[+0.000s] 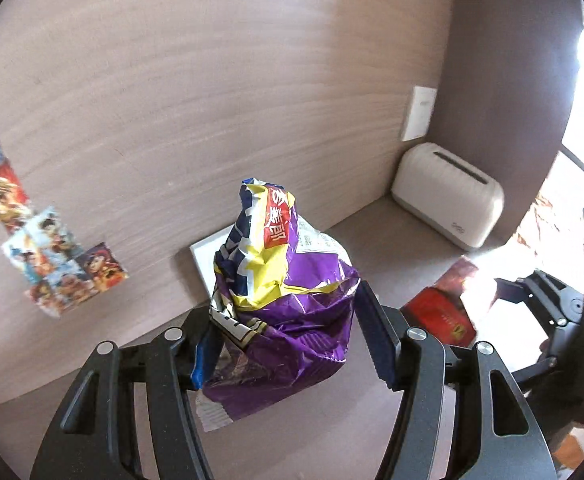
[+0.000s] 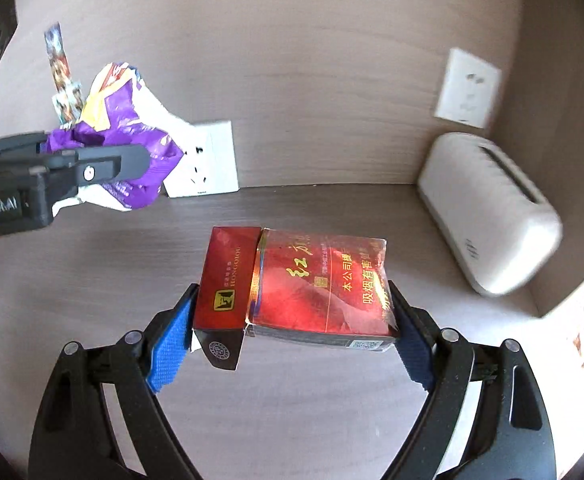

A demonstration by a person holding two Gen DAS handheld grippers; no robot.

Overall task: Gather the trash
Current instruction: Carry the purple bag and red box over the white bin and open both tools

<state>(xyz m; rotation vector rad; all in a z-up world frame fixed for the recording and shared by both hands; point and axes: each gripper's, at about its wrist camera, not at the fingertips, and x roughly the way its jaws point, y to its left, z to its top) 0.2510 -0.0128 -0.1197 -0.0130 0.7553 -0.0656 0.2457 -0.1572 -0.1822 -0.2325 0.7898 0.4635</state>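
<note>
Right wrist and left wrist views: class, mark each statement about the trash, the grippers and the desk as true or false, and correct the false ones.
1. The left gripper holds a crumpled purple snack bag. True.
2. The right gripper is empty. False: a red cigarette pack sits clamped between its blue pads.
3. The pack's lid is shut. False: its flip lid hangs open to one side.
4. A white tissue box stands in the desk's corner. True.
5. The wall is bare. False: it carries a white socket and colourful stickers.
</note>
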